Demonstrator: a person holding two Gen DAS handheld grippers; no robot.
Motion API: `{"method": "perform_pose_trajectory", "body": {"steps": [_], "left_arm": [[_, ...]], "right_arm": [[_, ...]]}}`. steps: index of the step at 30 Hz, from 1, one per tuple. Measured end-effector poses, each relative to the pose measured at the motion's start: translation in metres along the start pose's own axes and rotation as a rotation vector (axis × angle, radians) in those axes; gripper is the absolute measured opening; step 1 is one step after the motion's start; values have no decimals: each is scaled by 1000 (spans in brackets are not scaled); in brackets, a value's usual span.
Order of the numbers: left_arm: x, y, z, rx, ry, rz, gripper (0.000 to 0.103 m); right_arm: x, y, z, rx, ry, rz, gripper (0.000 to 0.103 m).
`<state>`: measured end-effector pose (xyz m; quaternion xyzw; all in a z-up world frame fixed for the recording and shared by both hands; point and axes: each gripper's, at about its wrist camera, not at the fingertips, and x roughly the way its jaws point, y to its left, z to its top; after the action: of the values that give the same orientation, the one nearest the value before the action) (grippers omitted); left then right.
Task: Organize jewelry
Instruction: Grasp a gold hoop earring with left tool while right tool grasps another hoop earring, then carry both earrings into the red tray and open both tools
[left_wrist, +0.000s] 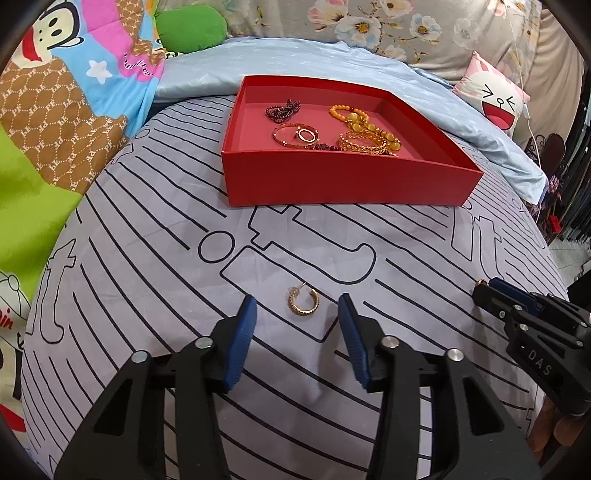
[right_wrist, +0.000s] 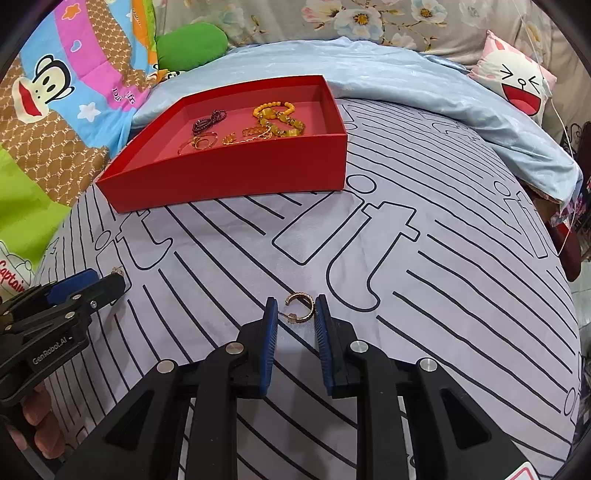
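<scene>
1. Your left gripper (left_wrist: 297, 314) is spread wide, its blue pads on either side of a gold hoop earring (left_wrist: 303, 301) lying on the striped bedsheet (left_wrist: 147, 258), touching neither.
2. The red tray (left_wrist: 343, 181), nearer the sheet's far edge, holds bracelets and rings.
3. Your right gripper (right_wrist: 294, 307) is partly closed around a second hoop earring (right_wrist: 301, 308); whether the pads actually grip it, you cannot tell.
</scene>
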<state>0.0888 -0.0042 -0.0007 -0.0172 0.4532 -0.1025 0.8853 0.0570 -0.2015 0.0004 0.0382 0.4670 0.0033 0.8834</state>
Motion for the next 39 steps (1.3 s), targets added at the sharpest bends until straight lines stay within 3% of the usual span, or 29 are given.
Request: {"method": "perform_pose_trajectory", "body": {"steps": [10,39], "left_arm": [[5,-3,4,16,-4,4,17],[-20,-21,12,53,-23,-21,17]], "right_arm": [[0,-1,1,10,3,13,19],[-30,20,9,-19,-47,72,20]]}}
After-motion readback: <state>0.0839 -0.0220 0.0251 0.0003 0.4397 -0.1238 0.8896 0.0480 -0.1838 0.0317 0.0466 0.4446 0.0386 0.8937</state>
